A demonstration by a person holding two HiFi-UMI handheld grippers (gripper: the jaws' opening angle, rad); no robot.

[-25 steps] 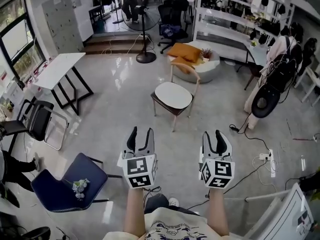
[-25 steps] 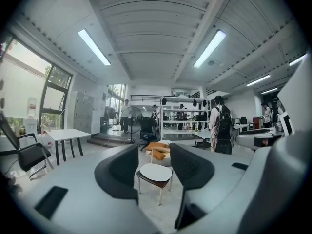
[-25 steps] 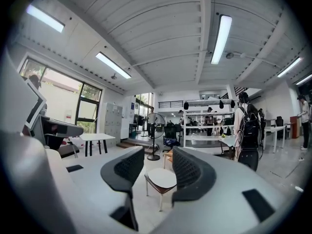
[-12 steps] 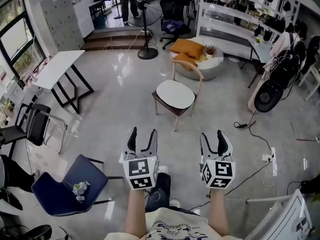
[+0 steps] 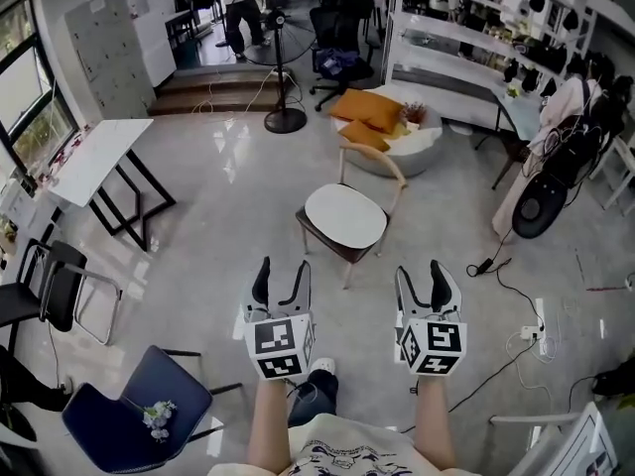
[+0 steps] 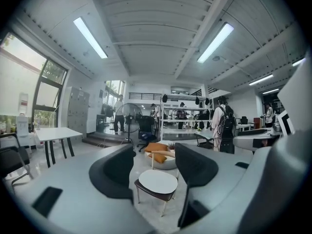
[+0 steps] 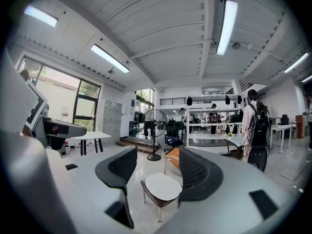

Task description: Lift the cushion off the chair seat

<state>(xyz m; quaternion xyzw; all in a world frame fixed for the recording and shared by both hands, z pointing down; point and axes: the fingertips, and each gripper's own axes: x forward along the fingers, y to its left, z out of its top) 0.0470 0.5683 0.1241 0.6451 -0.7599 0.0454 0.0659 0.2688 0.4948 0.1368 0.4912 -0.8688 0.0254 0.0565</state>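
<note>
A white oval cushion lies on the seat of a wooden chair that stands on the pale floor ahead of me. My left gripper and right gripper hover side by side, short of the chair and apart from it. Both are open with nothing between the jaws, which have just been opening. In the left gripper view the cushion shows between the left gripper's jaws, still far off. The right gripper view frames the cushion the same way beyond the right gripper.
A round white pouf with orange cushions sits behind the chair. A standing fan is further back. A white table stands at left, a blue chair at near left. Cables trail over the floor at right.
Both grippers have moved forward toward the chair, which now sits nearer and lower in the head view. Their jaws stand wider apart than a second ago.
</note>
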